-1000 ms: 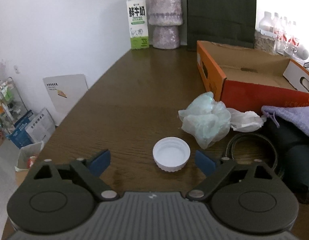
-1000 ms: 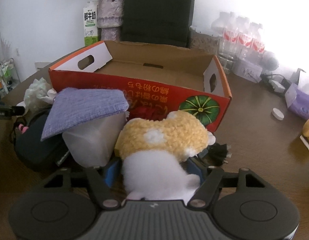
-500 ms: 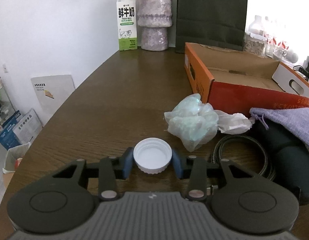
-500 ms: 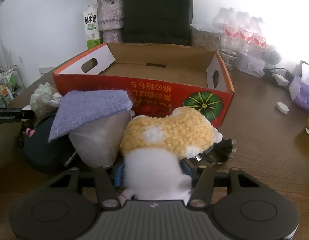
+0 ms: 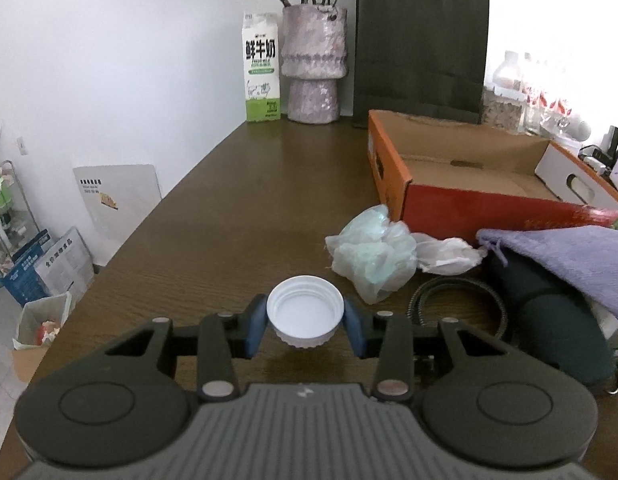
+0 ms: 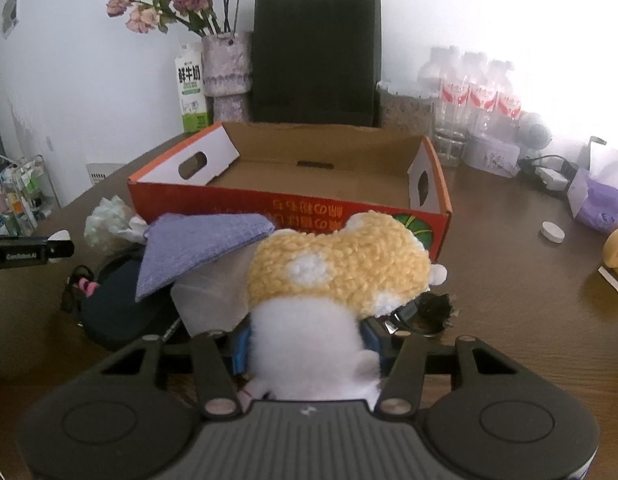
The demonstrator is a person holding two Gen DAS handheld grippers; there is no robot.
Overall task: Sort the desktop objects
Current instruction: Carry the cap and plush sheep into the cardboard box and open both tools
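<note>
My left gripper (image 5: 305, 322) is shut on a white plastic lid (image 5: 305, 316), held a little above the brown table (image 5: 237, 208). My right gripper (image 6: 307, 346) is shut on a yellow and white plush toy (image 6: 333, 276), lifted in front of the open orange cardboard box (image 6: 293, 212). The box also shows at the right in the left wrist view (image 5: 461, 184). A crumpled plastic bag (image 5: 373, 256) lies just beyond the lid. A purple cloth pouch (image 6: 201, 248) rests on a dark bag (image 6: 113, 304) and a translucent container.
A milk carton (image 5: 261, 68), a flower vase (image 5: 313, 64) and a black paper bag (image 5: 421, 44) stand at the table's back. Water bottles (image 6: 473, 92), a small white cap (image 6: 552, 232) and a purple tissue box (image 6: 601, 200) are at the right. A coiled hose (image 5: 457, 300) lies by the dark bag.
My left gripper closed on the white lid and lifted it off the table. My right gripper raised the plush toy higher, toward the box.
</note>
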